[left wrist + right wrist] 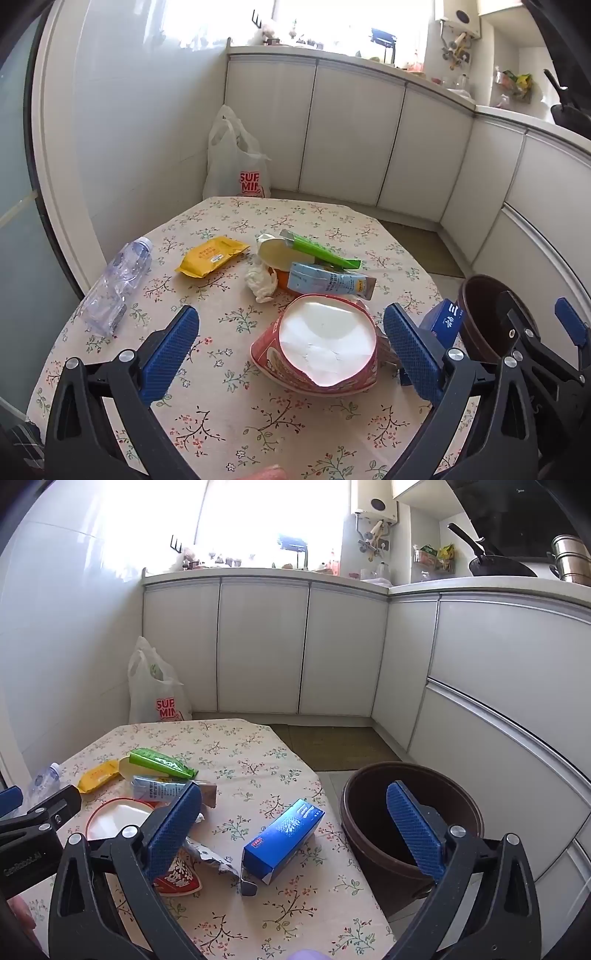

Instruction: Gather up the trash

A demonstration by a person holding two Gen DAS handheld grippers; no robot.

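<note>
Trash spread on the desk, both hand-held grippers wide open

Left wrist view: the left hand-held gripper (291, 345) hangs over the desk (229, 417) with its jaws spread wide and nothing between the pads. Just ahead of it lies a crushed red paper cup (317, 347) on its side, its white mouth turned up toward the camera, probably the nearest thing to pick. Beyond it sit a light blue carton (328, 282), a green tube (317, 251), a crumpled tissue (260, 282) and a yellow packet (210, 254); a clear plastic bottle (118, 286) lies at the left, cap pointing away.

Right wrist view: the right hand-held gripper (293, 830) is also fully open and empty. A blue box (282, 840) lies flat, its long axis running from near-left to far-right toward the brown bin (373, 845) beside the desk edge, seemingly placed there to take the trash
</note>
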